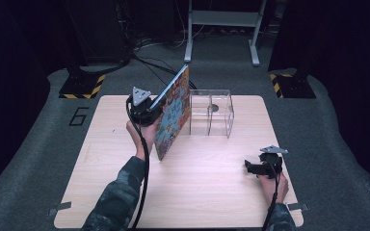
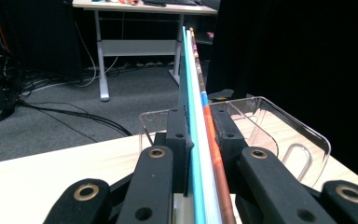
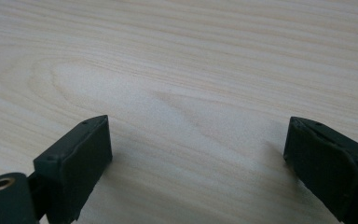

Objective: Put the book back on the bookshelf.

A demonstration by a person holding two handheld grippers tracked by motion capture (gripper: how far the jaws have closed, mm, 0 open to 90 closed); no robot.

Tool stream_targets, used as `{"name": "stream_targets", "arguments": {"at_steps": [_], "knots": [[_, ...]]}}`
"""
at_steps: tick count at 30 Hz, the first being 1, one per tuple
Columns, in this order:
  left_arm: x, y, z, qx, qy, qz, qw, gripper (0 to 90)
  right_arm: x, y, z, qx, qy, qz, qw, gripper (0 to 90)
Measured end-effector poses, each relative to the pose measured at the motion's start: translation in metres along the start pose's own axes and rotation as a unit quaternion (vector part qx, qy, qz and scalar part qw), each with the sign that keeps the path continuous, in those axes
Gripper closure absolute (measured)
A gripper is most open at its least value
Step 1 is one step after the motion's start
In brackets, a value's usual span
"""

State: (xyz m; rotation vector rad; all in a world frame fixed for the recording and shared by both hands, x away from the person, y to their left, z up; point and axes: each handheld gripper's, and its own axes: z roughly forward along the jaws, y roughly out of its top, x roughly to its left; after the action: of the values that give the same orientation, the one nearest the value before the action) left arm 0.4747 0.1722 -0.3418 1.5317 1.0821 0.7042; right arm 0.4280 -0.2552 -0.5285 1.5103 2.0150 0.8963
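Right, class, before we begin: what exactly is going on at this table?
A person works with a gripper in each hand. The left gripper is shut on a thin, colourful book, holding it on edge, tilted, with a lower corner near or on the wooden table, just beside a clear plastic organiser. The right gripper rests open and empty near the table's right edge.

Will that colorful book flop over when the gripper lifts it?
Probably not: the book stays flat while the left gripper pinches one edge, so it looks stiff. It seems thin and light. Resting on a corner, it would likely tip if released.
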Motion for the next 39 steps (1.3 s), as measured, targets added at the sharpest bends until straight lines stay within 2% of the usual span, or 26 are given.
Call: {"name": "stream_targets", "arguments": {"at_steps": [6,11,16,20,23,26,33,37,39], "knots": [[-0.002,-0.001,0.004,0.001,0.001,0.005,1.0,80.0,0.0,0.0,0.0,0.0,0.0,0.0,1.0,6.8],[-0.004,0.0,0.004,0.01,0.005,0.016,0.9998,79.4,0.0,0.0,0.0,0.0,0.0,0.0,1.0,6.8],[0.001,0.0,0.003,0.014,0.004,0.008,0.9999,76.8,0.0,0.0,0.0,0.001,-0.002,0.0,1.0,6.9],[0.005,0.001,0.0,0.021,-0.004,0.001,0.9998,67.9,0.0,0.0,0.0,-0.001,-0.001,-0.001,1.0,6.9],[0.006,0.002,-0.002,0.037,-0.019,0.003,0.9991,55.2,0.0,0.0,0.0,-0.001,-0.001,-0.001,1.0,6.9],[0.008,0.002,-0.008,0.044,-0.027,-0.001,0.9986,44.6,0.0,0.0,0.0,-0.002,-0.003,0.003,1.0,6.9],[0.009,0.006,-0.028,0.046,-0.038,0.005,0.9982,21.7,0.0,0.0,0.0,-0.002,-0.003,0.002,1.0,6.9],[0.011,0.007,-0.043,0.053,-0.048,0.015,0.9973,15.9,0.0,0.0,0.0,-0.002,-0.002,0.001,1.0,7.0],[0.012,0.006,-0.049,0.065,-0.057,0.023,0.996,15.0,0.0,0.0,0.0,0.0,-0.001,-0.002,1.0,7.0]]}}
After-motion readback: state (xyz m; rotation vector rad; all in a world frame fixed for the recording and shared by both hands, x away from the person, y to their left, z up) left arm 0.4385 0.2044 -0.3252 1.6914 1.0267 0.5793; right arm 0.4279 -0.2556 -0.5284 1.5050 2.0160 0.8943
